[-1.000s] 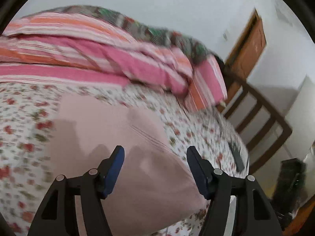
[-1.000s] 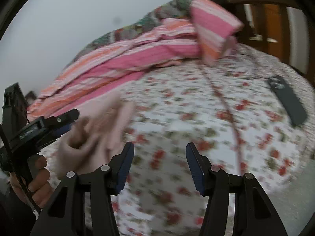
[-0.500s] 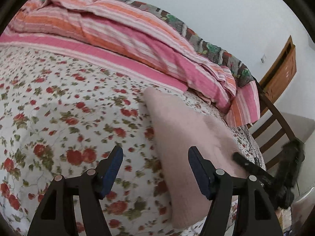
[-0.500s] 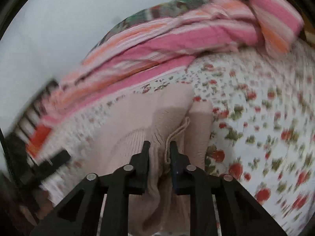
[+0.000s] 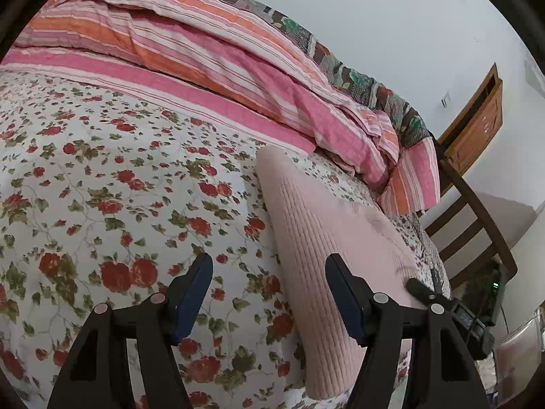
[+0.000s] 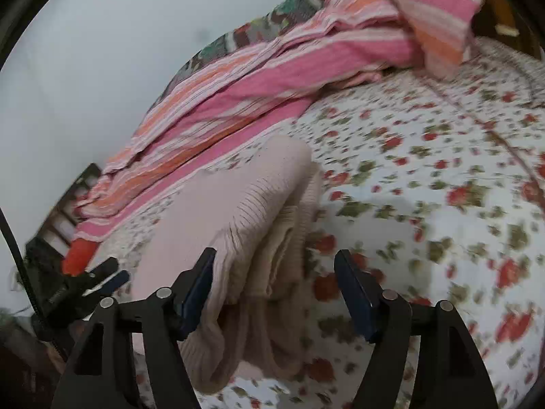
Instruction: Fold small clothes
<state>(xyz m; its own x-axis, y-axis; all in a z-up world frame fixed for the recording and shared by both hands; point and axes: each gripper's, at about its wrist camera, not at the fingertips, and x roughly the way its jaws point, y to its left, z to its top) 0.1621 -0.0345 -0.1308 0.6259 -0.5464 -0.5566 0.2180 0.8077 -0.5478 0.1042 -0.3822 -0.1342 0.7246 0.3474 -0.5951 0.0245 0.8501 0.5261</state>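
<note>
Here a floral bedsheet [image 5: 102, 177] meets a striped quilt [image 5: 221, 58] below a pale wall [image 5: 391, 17].

We can't see the pink sweater's [image 6: 238, 225] near end, and the floral bedsheet [image 6: 442, 204] is smeared with blur.

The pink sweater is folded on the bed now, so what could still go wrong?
1. The sweater lies near the bed's front edge; its loose lower layers could slip off.
2. The right tongs have just been opening, with knit between the pads; pulling back might snag it and undo the fold.
3. The left tongs hang open beside the sweater's edge; a nudge could push it crooked.
</note>
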